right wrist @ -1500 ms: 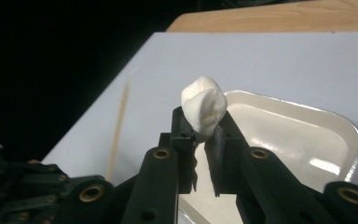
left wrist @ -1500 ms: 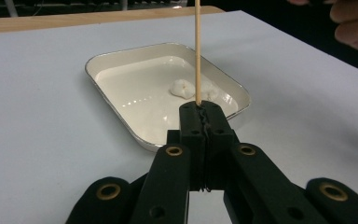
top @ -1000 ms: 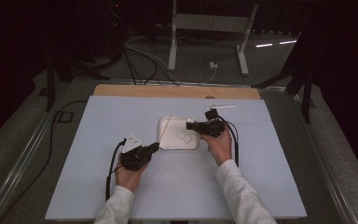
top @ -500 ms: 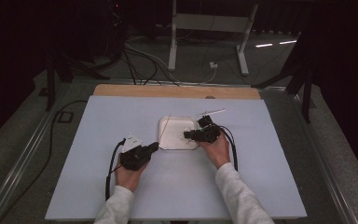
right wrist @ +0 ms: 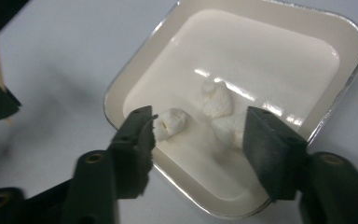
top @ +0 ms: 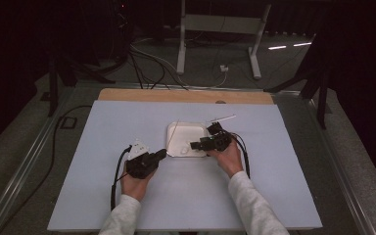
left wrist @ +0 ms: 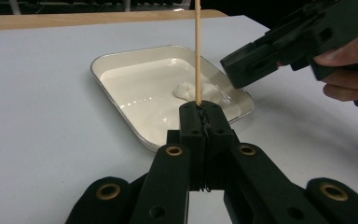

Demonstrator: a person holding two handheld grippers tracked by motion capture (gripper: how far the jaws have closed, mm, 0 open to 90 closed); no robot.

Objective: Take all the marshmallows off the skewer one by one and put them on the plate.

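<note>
A white square tray (top: 172, 128) (right wrist: 349, 37) (left wrist: 121, 100) holds a few white marshmallow pieces (right wrist: 216, 99) (left wrist: 186, 89). My left gripper (top: 162, 154) (left wrist: 200, 108) is shut on a thin wooden skewer (left wrist: 197, 46) that stands upright just in front of the tray's near rim. My right gripper (top: 194, 145) (right wrist: 198, 128) hangs over the tray's near right corner. Its jaws have just been opening and now stand apart. One marshmallow (right wrist: 171, 122) lies by the inner face of its left jaw, and the other pad is clear of it.
The tray sits mid-table on a pale blue mat (top: 103, 127) with a wooden strip (top: 142, 94) along the far edge. A thin pale stick (top: 221, 118) lies just behind the tray. Cables and a stand (top: 181, 39) are on the floor beyond.
My right gripper has shifted a little toward me and down to the tray's near edge. The left gripper and skewer have stayed put.
</note>
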